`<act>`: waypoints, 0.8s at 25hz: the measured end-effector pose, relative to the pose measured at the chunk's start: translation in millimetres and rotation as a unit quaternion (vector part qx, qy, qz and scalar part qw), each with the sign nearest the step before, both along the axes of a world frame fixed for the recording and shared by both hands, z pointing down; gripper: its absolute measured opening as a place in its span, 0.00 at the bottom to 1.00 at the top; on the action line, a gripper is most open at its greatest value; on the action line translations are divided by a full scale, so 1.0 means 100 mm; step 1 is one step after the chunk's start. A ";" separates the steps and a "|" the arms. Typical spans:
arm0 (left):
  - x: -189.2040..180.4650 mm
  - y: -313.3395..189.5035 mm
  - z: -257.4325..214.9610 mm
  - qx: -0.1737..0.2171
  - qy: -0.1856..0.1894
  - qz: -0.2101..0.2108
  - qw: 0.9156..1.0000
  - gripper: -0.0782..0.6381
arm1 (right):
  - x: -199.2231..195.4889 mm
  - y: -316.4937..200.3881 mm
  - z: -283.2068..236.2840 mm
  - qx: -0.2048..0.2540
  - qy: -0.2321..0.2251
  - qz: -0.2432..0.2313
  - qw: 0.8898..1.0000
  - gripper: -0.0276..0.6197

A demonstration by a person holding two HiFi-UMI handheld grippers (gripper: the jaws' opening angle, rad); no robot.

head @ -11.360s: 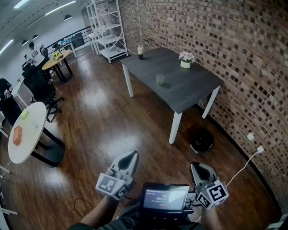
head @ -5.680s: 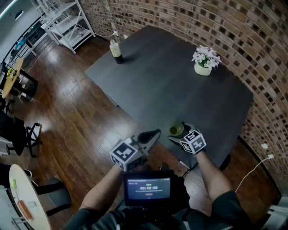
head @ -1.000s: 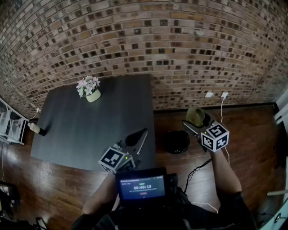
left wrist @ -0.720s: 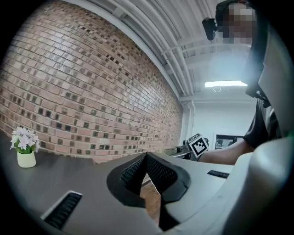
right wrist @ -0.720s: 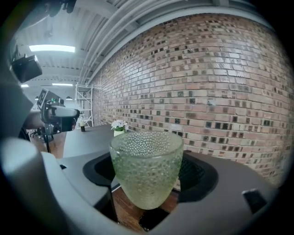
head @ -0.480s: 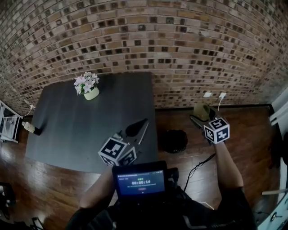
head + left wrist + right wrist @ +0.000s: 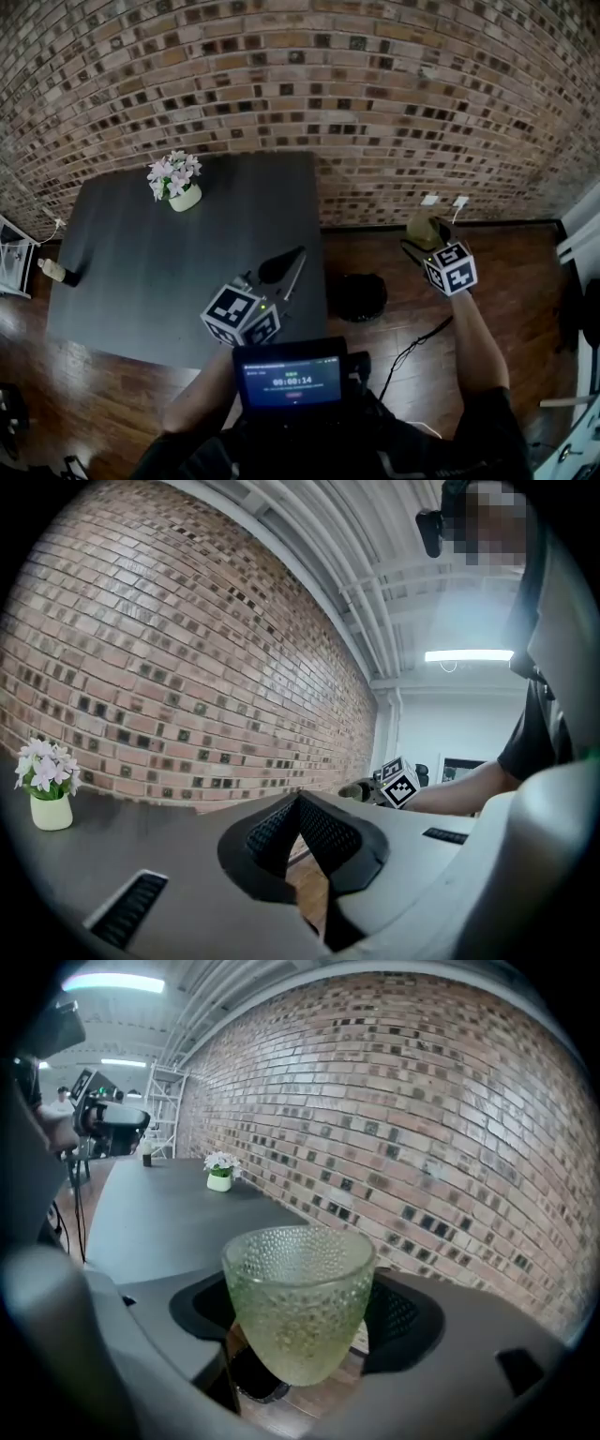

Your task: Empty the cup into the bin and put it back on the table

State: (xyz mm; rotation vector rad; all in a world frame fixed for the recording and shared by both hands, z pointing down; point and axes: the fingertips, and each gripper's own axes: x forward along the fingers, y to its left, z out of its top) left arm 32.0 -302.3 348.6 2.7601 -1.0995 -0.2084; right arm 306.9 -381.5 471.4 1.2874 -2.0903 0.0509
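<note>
A pale green dimpled glass cup [image 7: 298, 1288] sits upright between the jaws of my right gripper [image 7: 300, 1321], whose pads press its sides. In the head view this gripper [image 7: 424, 234] holds the cup [image 7: 422, 225] above the wooden floor, to the right of the round black bin [image 7: 356, 295]. The bin [image 7: 255, 1379] shows dark under the cup in the right gripper view. The contents of the cup cannot be made out. My left gripper [image 7: 298, 255] hovers over the right edge of the dark grey table [image 7: 141, 281], jaws together, holding nothing [image 7: 298, 803].
A small pot of white flowers [image 7: 173, 190] stands at the back of the table, and a bottle [image 7: 52, 270] at its left edge. A brick wall [image 7: 309, 84] runs behind, with sockets [image 7: 445, 200] and a cable [image 7: 422, 342] on the floor.
My right gripper has carried the cup a little to the right and farther from the bin. The left gripper stays over the table edge.
</note>
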 end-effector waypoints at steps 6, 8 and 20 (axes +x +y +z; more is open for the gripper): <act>0.02 -0.09 -0.05 0.009 0.000 0.008 1.000 0.11 | 0.15 -0.13 -0.05 0.009 0.066 -0.005 0.998 0.65; 0.00 -0.09 -0.10 0.013 0.008 0.005 1.000 0.11 | 0.20 -0.16 -0.05 0.012 0.083 -0.007 0.996 0.65; -0.08 -0.10 -0.05 0.002 0.007 0.000 1.000 0.11 | 0.42 -0.20 0.05 0.000 0.196 -0.021 0.980 0.65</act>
